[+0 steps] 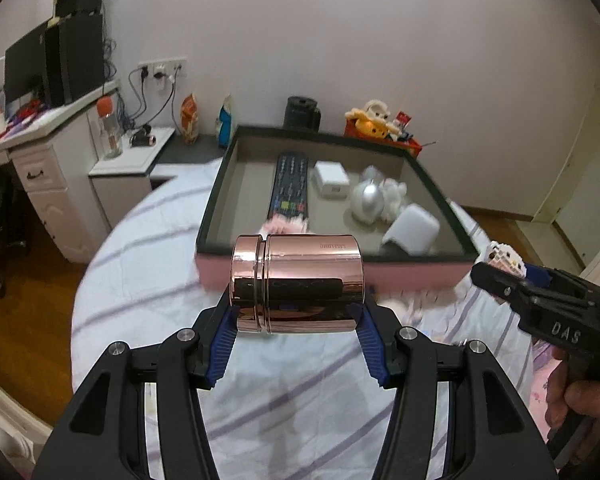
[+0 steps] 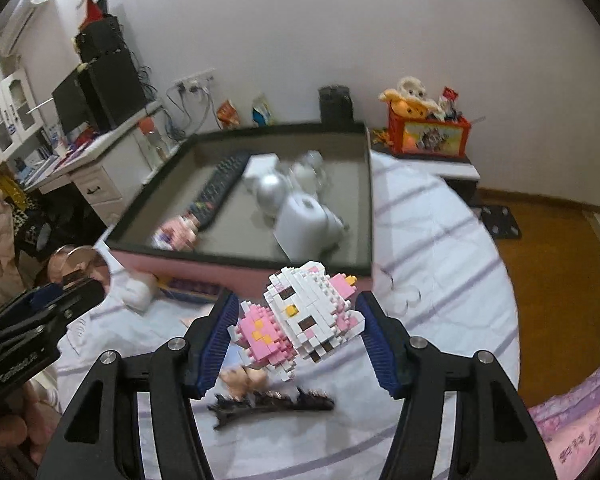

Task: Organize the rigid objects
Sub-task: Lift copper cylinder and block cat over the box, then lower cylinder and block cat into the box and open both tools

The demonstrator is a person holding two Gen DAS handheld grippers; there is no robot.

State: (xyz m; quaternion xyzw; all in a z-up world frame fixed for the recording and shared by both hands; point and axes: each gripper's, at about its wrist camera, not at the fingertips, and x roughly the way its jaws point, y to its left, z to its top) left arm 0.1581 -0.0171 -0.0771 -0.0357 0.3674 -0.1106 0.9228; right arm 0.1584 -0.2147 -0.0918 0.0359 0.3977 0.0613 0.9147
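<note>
Tray (image 1: 214,200) with remote (image 1: 290,186), white boxes (image 1: 331,179)

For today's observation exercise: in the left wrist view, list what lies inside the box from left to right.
Remote control → small white charger block → silver egg-shaped object → white rounded case. The fuzzy white thing behind the silver object overlaps it, so I leave it out.

A shallow box (image 1: 420,274) on the striped bedspread (image 1: 284,396) stands open-topped, its near wall in the way of a low approach. Inside, a remote control (image 1: 290,184), a white adapter (image 1: 331,179), a silver egg-shaped object (image 1: 367,200) and a white case (image 1: 411,230) crowd the middle and right; bare floor lies along the left wall. A dark hair clip (image 2: 272,404) lies on the bedspread.
</note>
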